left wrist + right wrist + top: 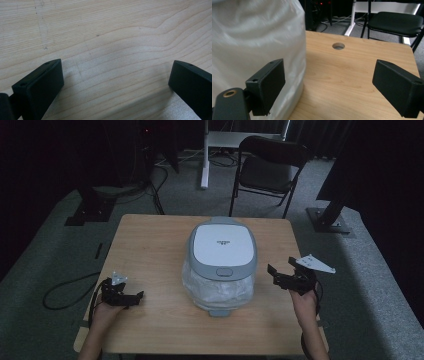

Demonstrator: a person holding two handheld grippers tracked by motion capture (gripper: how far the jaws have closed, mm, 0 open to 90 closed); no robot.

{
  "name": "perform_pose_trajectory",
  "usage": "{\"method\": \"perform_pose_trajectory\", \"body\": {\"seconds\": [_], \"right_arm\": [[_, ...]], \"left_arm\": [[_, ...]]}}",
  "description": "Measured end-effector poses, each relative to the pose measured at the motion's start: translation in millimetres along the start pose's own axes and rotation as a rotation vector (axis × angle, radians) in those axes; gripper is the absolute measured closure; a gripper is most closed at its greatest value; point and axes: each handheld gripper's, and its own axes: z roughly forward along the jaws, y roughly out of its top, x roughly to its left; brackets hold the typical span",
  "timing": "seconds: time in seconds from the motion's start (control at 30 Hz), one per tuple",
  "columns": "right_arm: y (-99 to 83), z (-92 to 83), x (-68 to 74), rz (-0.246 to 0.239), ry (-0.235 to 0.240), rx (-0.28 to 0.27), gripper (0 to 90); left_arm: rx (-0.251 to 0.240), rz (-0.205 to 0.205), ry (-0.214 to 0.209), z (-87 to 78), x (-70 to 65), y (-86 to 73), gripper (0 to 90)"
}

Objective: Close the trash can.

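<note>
A rice cooker [222, 262] sits at the centre of the wooden table [150, 245], its grey-rimmed white lid [222, 246] shut and its body wrapped in clear plastic film [215, 292]. The left gripper [136, 296] rests low near the table's 8 o'clock corner, well apart from the cooker, with its jaws spread wide and nothing between them; in the left gripper view they frame bare wood grain. The right gripper [281, 267] hovers just beside the cooker's 3 o'clock flank, jaws likewise wide apart and empty, and in the right gripper view the film-covered wall [257, 37] looms right next to one jaw. The likely trouble is the film: it looks slick and loose, so a jaw closing on it could pinch only plastic and slip or tear it rather than hold the cooker. A one-sided push from the right could also slide the cooker toward 9 o'clock, since the left gripper is too far off to brace it. A small dark mark is printed at the lid's centre, too small to read; the release button [224, 271] near the 6 o'clock edge bears no legible writing
</note>
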Motion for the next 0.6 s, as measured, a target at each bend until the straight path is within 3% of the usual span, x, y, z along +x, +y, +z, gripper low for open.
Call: {"method": "perform_pose_trajectory", "body": {"seconds": [0.23, 0.6], "right_arm": [[-25.2, 3.9, -10.1, 0.017, -0.048, 0.007, 10.6], [-63.7, 12.9, -27.8, 0.058, -0.113, 0.070, 10.6]], "left_arm": [[0.000, 0.000, 0.000, 0.0, 0.0, 0.0, 0.6], [0.000, 0.000, 0.000, 0.0, 0.0, 0.0, 0.6]]}}
